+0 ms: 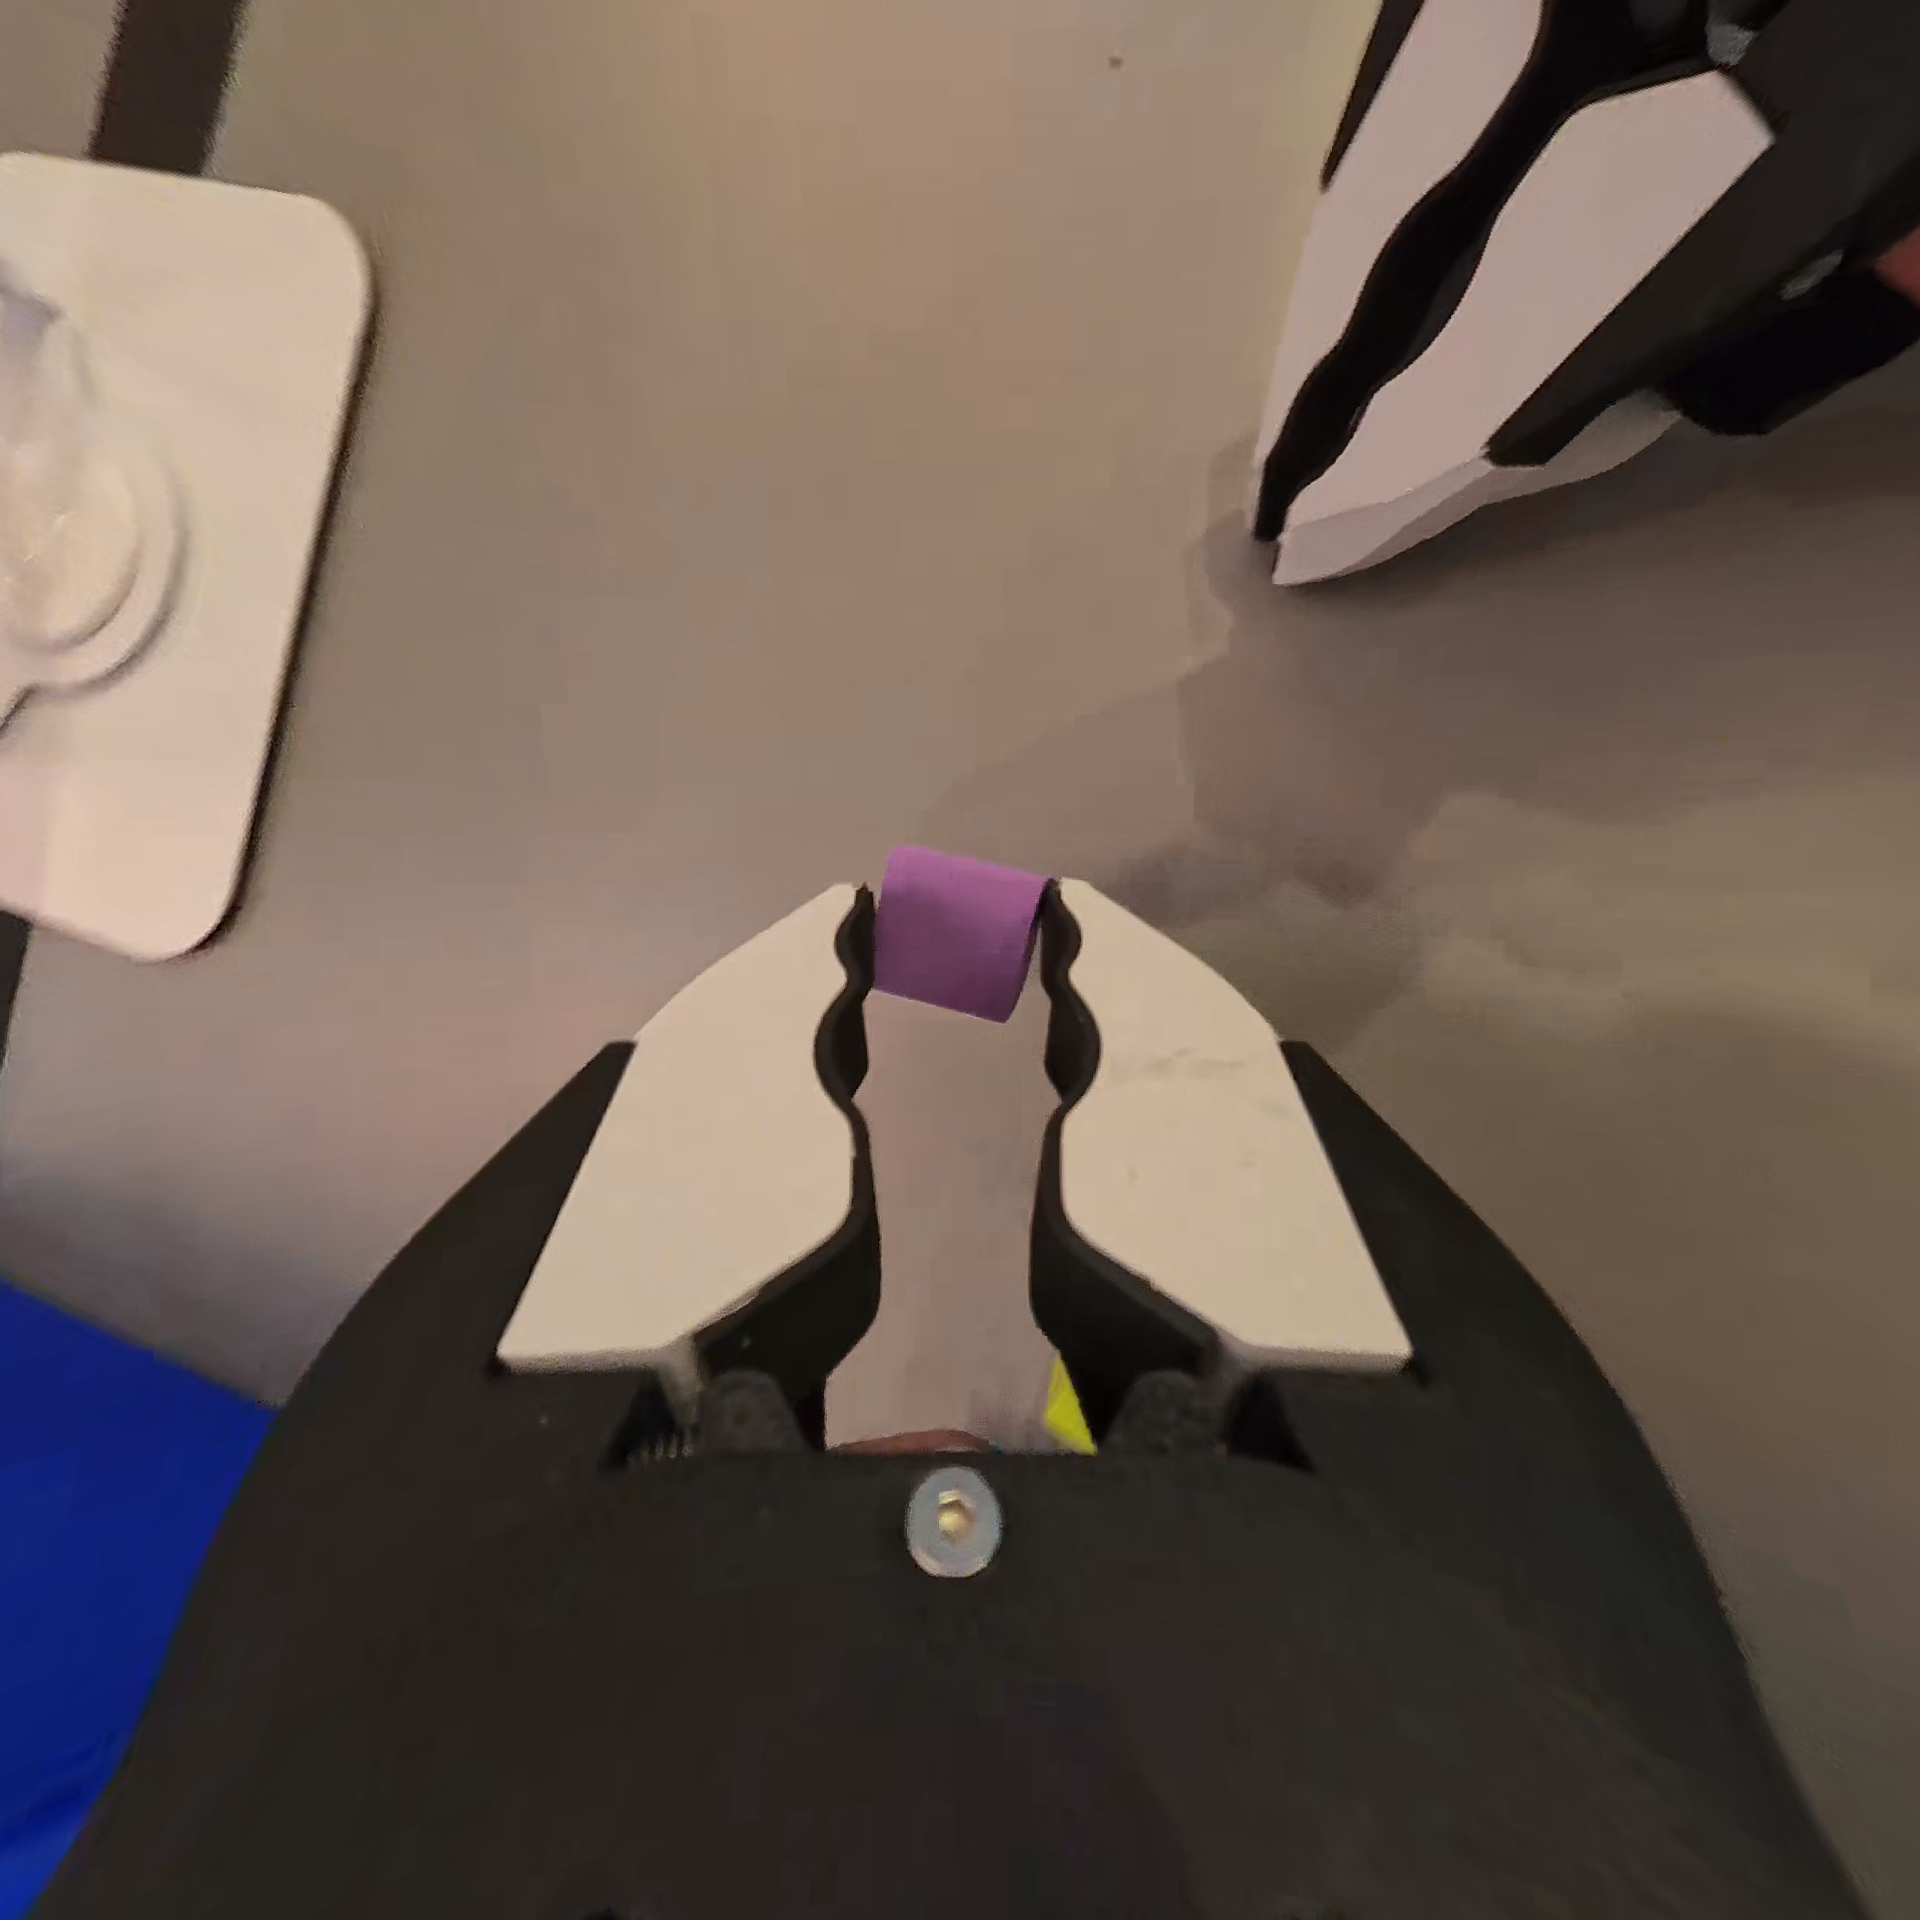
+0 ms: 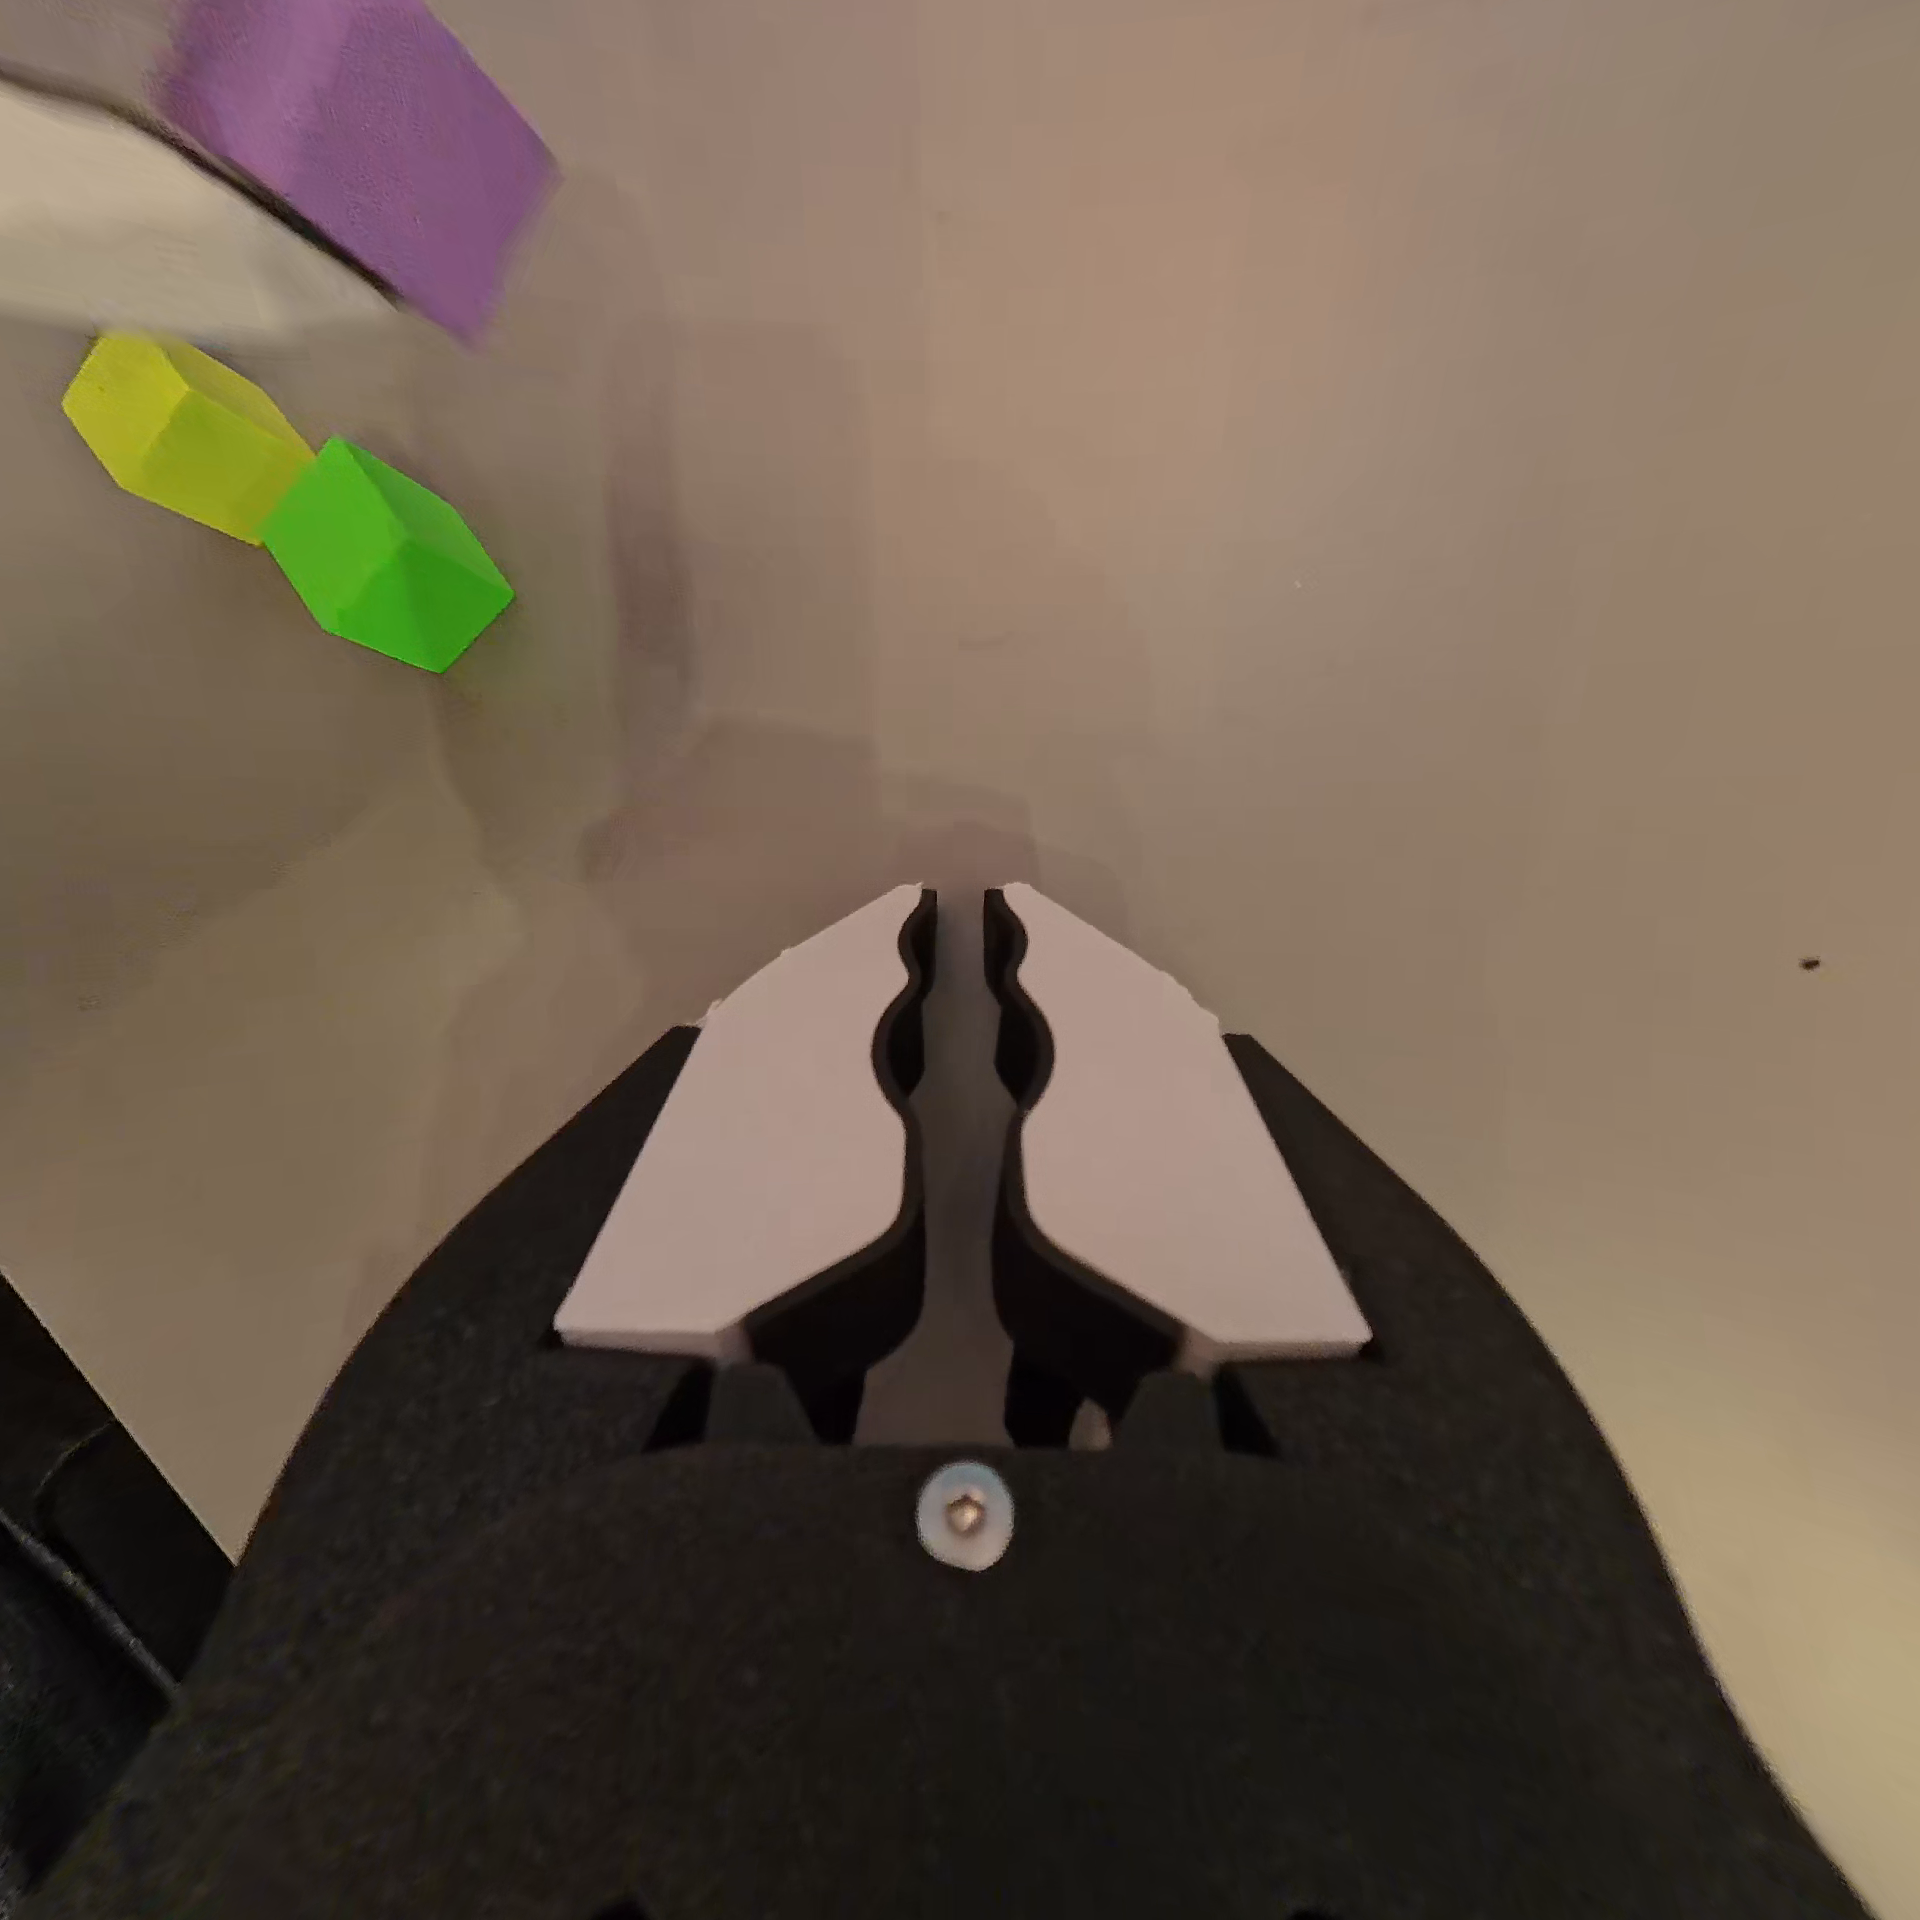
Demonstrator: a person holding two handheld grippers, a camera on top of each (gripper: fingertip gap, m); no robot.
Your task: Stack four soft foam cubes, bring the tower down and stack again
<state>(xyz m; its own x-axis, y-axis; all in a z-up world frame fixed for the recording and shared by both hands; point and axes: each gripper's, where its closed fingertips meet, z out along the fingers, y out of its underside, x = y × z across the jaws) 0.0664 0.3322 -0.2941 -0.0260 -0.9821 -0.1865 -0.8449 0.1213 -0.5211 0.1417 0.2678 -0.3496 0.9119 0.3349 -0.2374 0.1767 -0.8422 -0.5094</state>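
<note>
My left gripper (image 1: 954, 902) is shut on a purple foam cube (image 1: 956, 933), both pads pressing its sides, held above the grey table (image 1: 727, 520). The same cube (image 2: 353, 145) shows blurred at the top left of the right wrist view, between the left gripper's white fingers (image 2: 135, 249). A yellow cube (image 2: 177, 442) and a green cube (image 2: 384, 556) lie touching on the table below it. A sliver of yellow (image 1: 1070, 1403) shows between the left gripper's finger bases. My right gripper (image 2: 961, 899) has a narrow gap between its pads with nothing in it. It also shows in the left wrist view (image 1: 1283, 530).
A white rounded board (image 1: 177, 561) with a clear plastic object (image 1: 62, 499) on it lies at the left. A blue patch (image 1: 104, 1507) sits at the lower left. A dark edge (image 2: 83, 1455) runs past the table at the lower left of the right view.
</note>
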